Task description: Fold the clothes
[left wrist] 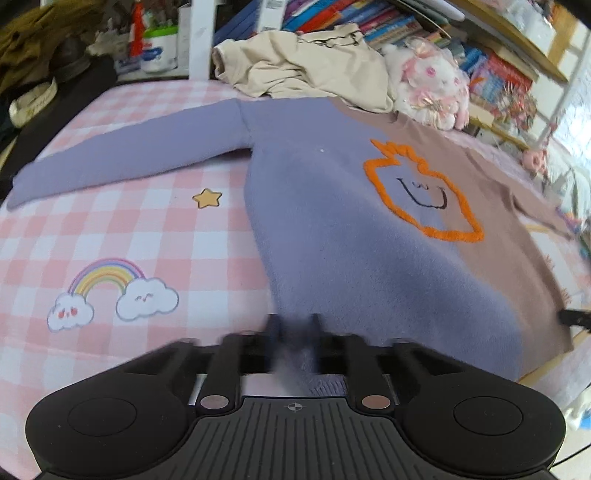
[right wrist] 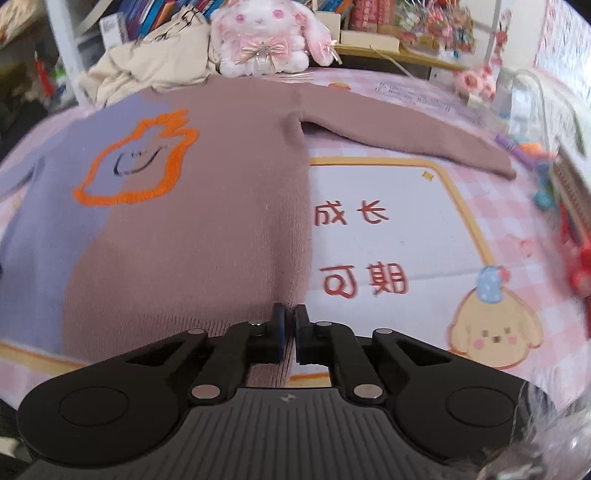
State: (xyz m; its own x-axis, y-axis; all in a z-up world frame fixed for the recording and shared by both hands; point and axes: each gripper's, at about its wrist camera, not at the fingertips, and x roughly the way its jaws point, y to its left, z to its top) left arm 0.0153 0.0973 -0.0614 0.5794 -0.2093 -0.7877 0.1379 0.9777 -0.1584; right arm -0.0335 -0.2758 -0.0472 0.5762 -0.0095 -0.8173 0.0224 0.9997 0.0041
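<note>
The left gripper (left wrist: 294,332) is clamped on the near hem of the sweater (left wrist: 332,229), at its purple corner; a tuft of purple knit bunches between the blurred fingers. The right gripper (right wrist: 289,325) has its jaws brought together with only a slit between the pads, at the near right corner of the sweater's (right wrist: 192,229) brown half; whether any knit is actually caught there, I cannot tell.

The sweater lies spread flat, front up, on a pink checked bedspread (left wrist: 122,229), purple on the left, brown on the right, with an orange-outlined smiling face (left wrist: 424,199) on the chest. The purple sleeve (left wrist: 122,158) stretches out left, the brown sleeve (right wrist: 406,129) right. Beyond the collar sit a crumpled cream garment (left wrist: 303,62) and a white-and-pink plush bunny (right wrist: 262,37), with bookshelves (left wrist: 388,22) behind.
</note>
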